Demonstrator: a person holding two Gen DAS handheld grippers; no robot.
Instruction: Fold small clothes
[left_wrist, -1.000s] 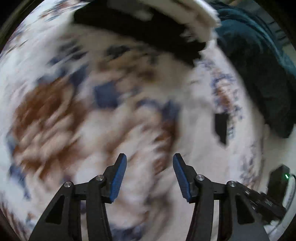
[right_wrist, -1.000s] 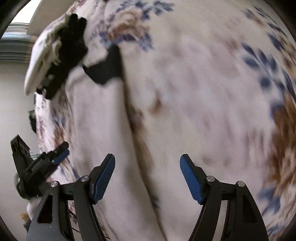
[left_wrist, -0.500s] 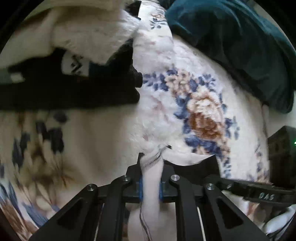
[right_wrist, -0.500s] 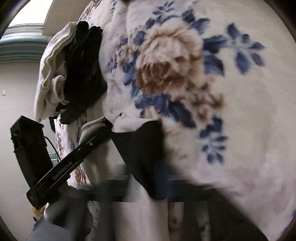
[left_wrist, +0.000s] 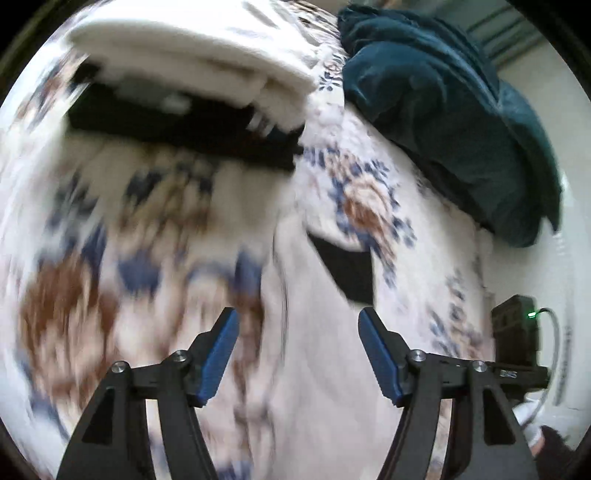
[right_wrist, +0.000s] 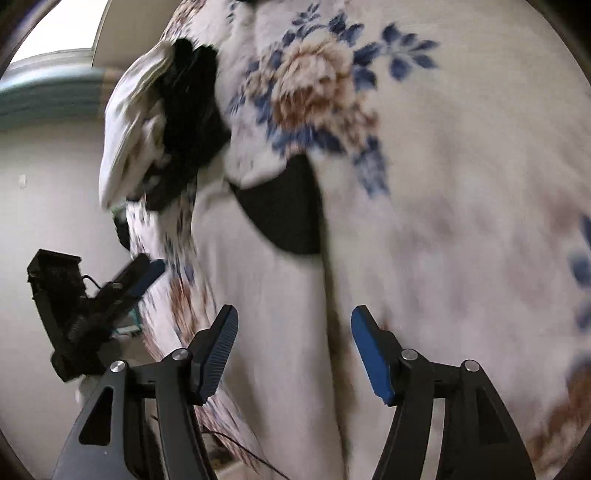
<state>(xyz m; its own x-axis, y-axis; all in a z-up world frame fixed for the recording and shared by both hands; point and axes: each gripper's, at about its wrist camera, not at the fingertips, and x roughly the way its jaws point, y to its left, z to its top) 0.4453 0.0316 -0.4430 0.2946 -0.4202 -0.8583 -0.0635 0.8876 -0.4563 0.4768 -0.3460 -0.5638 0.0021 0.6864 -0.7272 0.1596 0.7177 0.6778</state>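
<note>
A pale, whitish small garment (left_wrist: 325, 369) with a black patch (left_wrist: 347, 269) lies flat on the floral blanket (left_wrist: 369, 206). My left gripper (left_wrist: 297, 321) hovers over its near part. The jaws are opening, and the blue pads (left_wrist: 221, 350) touch no cloth. In the right wrist view the same garment (right_wrist: 273, 295) and its black patch (right_wrist: 288, 210) lie below my right gripper (right_wrist: 293, 314). Its jaws are opening too, with nothing pinched. The left gripper (right_wrist: 110, 291) shows there at the left edge, beside the bed.
A stack of folded clothes, white (left_wrist: 192, 62) on top of black (left_wrist: 177, 125), rests at the far side of the blanket. A teal blanket (left_wrist: 450, 122) is bunched at the far right. The bed's edge and a pale wall (right_wrist: 44, 206) lie to the left in the right wrist view.
Half a second ago both grippers were shut on the garment's cloth. Now both have let go, opened and lifted back, and the garment lies spread on the blanket.
</note>
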